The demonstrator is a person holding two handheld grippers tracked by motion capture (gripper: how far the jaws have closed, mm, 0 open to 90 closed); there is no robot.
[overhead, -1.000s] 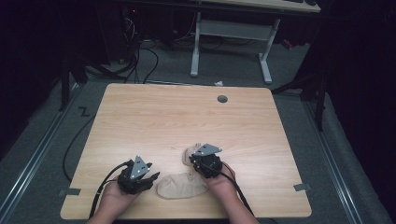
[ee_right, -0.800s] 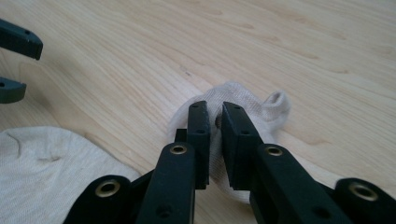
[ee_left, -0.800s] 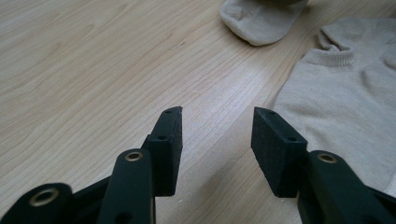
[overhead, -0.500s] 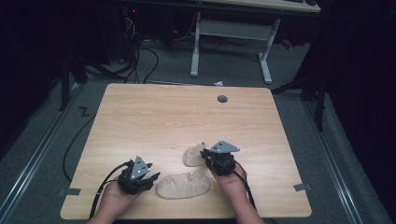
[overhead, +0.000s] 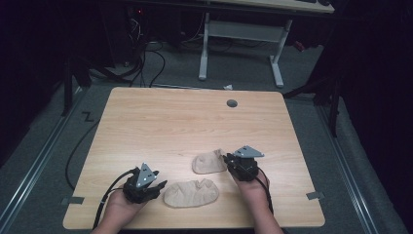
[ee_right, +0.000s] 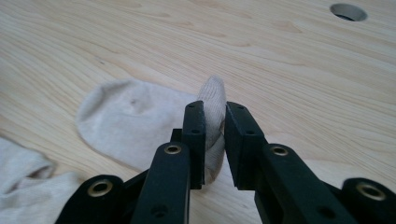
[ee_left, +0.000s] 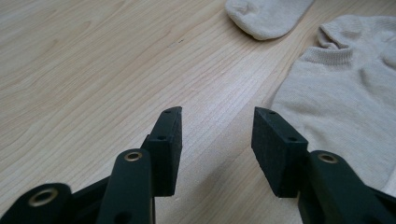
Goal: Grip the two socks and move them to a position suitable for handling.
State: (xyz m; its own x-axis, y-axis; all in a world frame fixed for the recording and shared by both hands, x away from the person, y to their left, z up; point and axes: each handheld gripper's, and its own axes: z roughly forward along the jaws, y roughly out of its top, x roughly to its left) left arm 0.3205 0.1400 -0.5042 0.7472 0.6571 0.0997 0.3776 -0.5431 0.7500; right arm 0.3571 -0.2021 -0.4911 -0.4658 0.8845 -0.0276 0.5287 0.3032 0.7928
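My right gripper (ee_right: 215, 135) pinching far sock's (ee_right: 126, 121) cuff, jaws just easing | left gripper (ee_left: 215, 135) apart, near sock (ee_left: 336, 112) just right.

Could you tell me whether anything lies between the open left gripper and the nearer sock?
Nothing visible does: only bare table lies between the left gripper and the near sock, just to the right of its jaws. The far sock lies beyond.
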